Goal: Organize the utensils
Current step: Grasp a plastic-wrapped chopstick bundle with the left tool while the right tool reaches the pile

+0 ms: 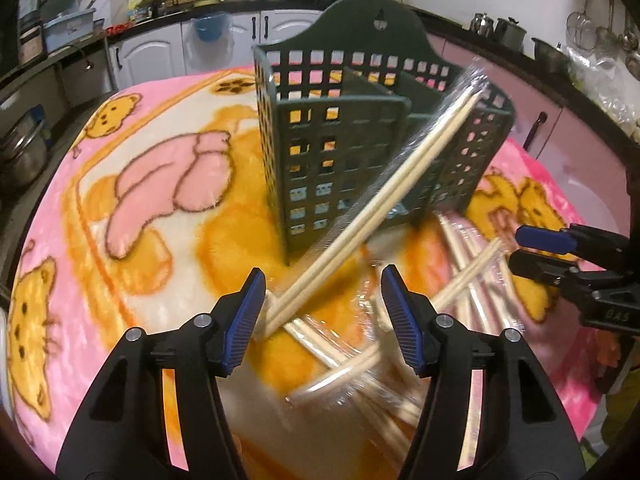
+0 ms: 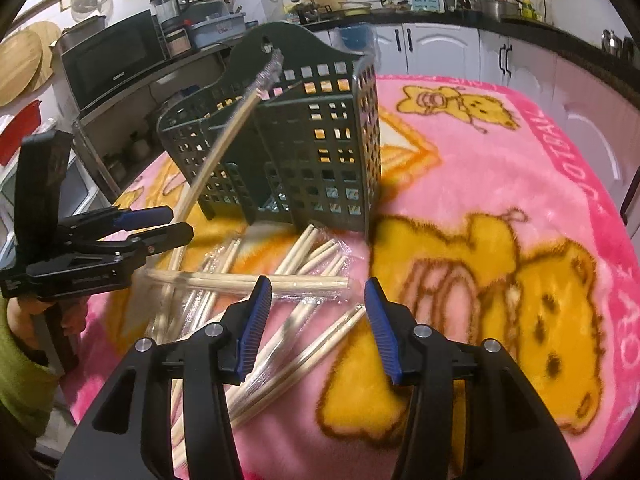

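Note:
A dark green perforated utensil holder (image 1: 344,152) stands on a pink cartoon blanket (image 1: 132,184); it also shows in the right wrist view (image 2: 320,148). A plastic-wrapped chopstick pair (image 1: 376,196) leans tilted against the holder, its top near the rim and its lower end by my left gripper's left pad. My left gripper (image 1: 323,320) is open. Several wrapped chopstick pairs (image 2: 280,280) lie scattered on the blanket in front of the holder. My right gripper (image 2: 318,328) is open and empty just above them. The leaning pair (image 2: 224,152) and my left gripper (image 2: 160,224) also show in the right wrist view.
Kitchen counters with white cabinets (image 1: 208,48) run behind the table. A black microwave (image 2: 108,64) sits at the left in the right wrist view. Pots and strainers (image 1: 600,36) hang at the right. The blanket (image 2: 500,184) lies bare to the right of the holder.

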### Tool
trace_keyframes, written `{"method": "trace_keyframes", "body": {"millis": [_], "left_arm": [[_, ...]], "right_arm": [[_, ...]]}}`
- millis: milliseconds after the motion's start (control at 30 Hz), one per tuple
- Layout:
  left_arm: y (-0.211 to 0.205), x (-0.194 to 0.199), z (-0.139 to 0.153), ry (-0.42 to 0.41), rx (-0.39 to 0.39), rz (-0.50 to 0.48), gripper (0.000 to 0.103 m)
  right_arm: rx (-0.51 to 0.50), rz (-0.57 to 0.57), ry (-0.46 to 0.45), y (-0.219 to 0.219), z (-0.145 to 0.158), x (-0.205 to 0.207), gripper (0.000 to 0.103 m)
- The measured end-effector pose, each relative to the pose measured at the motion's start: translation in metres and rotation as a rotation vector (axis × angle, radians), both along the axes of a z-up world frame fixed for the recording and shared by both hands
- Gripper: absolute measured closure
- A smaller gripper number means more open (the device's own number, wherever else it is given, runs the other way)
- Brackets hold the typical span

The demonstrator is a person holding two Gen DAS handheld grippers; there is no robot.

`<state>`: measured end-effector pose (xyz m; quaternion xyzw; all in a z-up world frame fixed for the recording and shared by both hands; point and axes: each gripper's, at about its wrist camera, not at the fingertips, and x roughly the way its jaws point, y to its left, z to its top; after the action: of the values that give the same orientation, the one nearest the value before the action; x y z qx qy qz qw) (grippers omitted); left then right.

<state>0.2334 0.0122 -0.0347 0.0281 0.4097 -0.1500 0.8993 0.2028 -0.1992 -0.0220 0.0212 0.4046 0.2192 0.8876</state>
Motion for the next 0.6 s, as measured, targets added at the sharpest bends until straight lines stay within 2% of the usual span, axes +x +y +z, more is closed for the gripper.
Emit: {"method": "trace_keyframes", "body": {"millis": [300, 367, 400, 433, 500, 600], "left_arm": [[-0.006, 0.013, -0.01, -0.005, 0.051, -0.021, 0.048], [-0.006, 0.015, -0.012, -0.004, 0.049, -0.023, 0.057], [-0.007, 0.016, -0.012, -0.006, 0.056, -0.021, 0.067], [-0.007, 0.016, -0.013, -0.008, 0.064, -0.017, 0.072], [-0.008, 0.018, -0.013, -0.011, 0.076, -0.016, 0.079], [-0.008, 0.018, -0.012, -0.018, 0.089, -0.011, 0.084]], "right_arm": [[0.062, -0.014, 0.083, -0.008, -0.016, 0.02, 0.056], [0.068, -0.016, 0.083, -0.01, -0.015, 0.021, 0.059], [0.07, -0.017, 0.084, -0.01, -0.015, 0.021, 0.06], [0.073, -0.016, 0.084, -0.011, -0.014, 0.021, 0.063], [0.081, -0.009, 0.086, -0.012, -0.014, 0.021, 0.069], [0.08, -0.001, 0.078, -0.011, -0.012, 0.02, 0.079]]}}
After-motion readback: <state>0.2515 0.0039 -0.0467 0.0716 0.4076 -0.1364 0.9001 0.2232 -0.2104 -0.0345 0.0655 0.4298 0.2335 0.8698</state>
